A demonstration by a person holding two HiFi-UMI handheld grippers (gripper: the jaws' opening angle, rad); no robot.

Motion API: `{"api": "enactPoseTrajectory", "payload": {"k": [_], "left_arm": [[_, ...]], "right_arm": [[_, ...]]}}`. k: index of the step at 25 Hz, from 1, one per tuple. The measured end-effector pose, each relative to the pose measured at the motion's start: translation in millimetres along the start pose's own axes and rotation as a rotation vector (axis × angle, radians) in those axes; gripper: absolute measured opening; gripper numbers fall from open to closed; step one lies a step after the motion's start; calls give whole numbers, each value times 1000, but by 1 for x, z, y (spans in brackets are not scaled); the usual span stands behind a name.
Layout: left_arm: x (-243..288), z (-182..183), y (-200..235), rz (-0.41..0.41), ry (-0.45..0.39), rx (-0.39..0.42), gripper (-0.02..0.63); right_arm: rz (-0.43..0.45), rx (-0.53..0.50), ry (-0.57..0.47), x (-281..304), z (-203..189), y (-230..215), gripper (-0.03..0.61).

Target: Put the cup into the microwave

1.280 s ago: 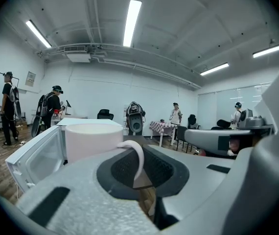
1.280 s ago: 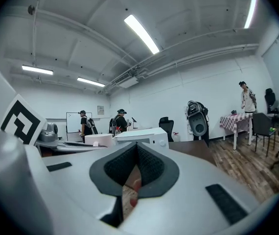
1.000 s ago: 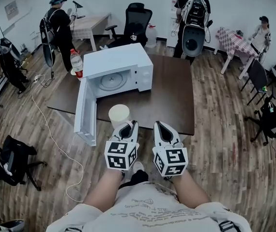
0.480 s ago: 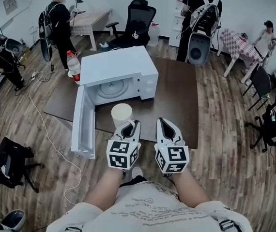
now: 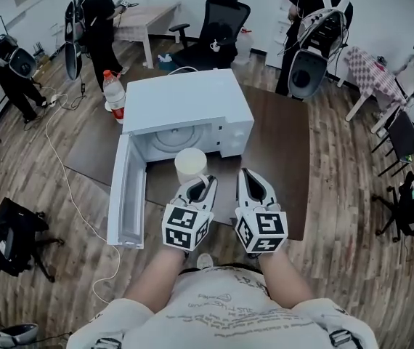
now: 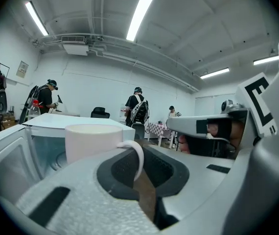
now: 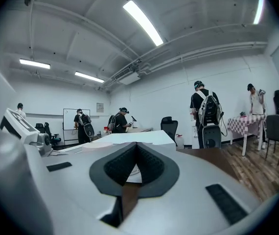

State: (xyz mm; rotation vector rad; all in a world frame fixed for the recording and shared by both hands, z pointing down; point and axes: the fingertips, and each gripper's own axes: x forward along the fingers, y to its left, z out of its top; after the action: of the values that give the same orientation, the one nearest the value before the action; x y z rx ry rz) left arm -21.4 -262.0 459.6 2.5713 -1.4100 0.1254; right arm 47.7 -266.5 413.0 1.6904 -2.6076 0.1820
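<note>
The carry is in hand: the cup (image 5: 189,163) is in front of the open microwave (image 5: 189,100), just short of the cavity (image 5: 172,138), and not yet inside. The left gripper (image 5: 204,183) has it by the handle (image 6: 136,155); its gripper view shows the jaws closed on that thin white loop, with the cup's body beyond the tips and upright. Whether the cup's base is clear of the table (image 5: 283,151) cannot be read for certain, though it looks raised to about the level of the cavity floor. The right gripper (image 5: 249,179) hangs just beside the left, jaws together with nothing between them, and takes no part. The door (image 5: 122,195) is swung fully out to the left, so the opening is clear. The next move probably calls for a straight push forward and slightly left, with the cup level and its rim under the top edge of the opening, then a gentle set-down on the turntable before the jaws part. A hold by the handle alone gives little control over tilt, so the cup may swing or tip if it is moved quickly.
</note>
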Motion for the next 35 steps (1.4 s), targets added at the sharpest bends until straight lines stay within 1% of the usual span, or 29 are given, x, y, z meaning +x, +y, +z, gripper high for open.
{"api": "enactPoseTrajectory", "payload": {"k": [2, 6, 9, 11, 15, 19, 21, 26, 30, 33, 35], "left_arm": [[7, -5, 7, 11, 12, 11, 31], [19, -16, 16, 23, 38, 20, 31], [28, -23, 23, 37, 55, 27, 31], [36, -27, 29, 49, 63, 21, 31], [51, -32, 41, 68, 55, -9, 31], [67, -38, 56, 90, 46, -37, 31], [74, -42, 64, 94, 47, -25, 31], [91, -48, 83, 62, 20, 31, 31], [103, -56, 99, 52, 15, 41, 31], [110, -61, 110, 42, 17, 76, 31], [115, -65, 119, 44, 23, 85, 31]], "right_arm": [[17, -9, 10, 6, -5, 0, 9], [73, -126, 13, 17, -9, 8, 9], [187, -126, 23, 26, -11, 20, 9], [218, -127, 33, 33, -14, 19, 9], [205, -117, 53, 52, -18, 5, 9], [213, -108, 70, 62, -16, -9, 9], [207, -110, 80, 67, -17, -16, 9], [194, -93, 112, 78, -23, -34, 9], [213, -62, 156, 81, -33, -42, 9], [205, -75, 175, 80, -37, -48, 9], [197, -90, 180, 80, -37, -52, 9]]}}
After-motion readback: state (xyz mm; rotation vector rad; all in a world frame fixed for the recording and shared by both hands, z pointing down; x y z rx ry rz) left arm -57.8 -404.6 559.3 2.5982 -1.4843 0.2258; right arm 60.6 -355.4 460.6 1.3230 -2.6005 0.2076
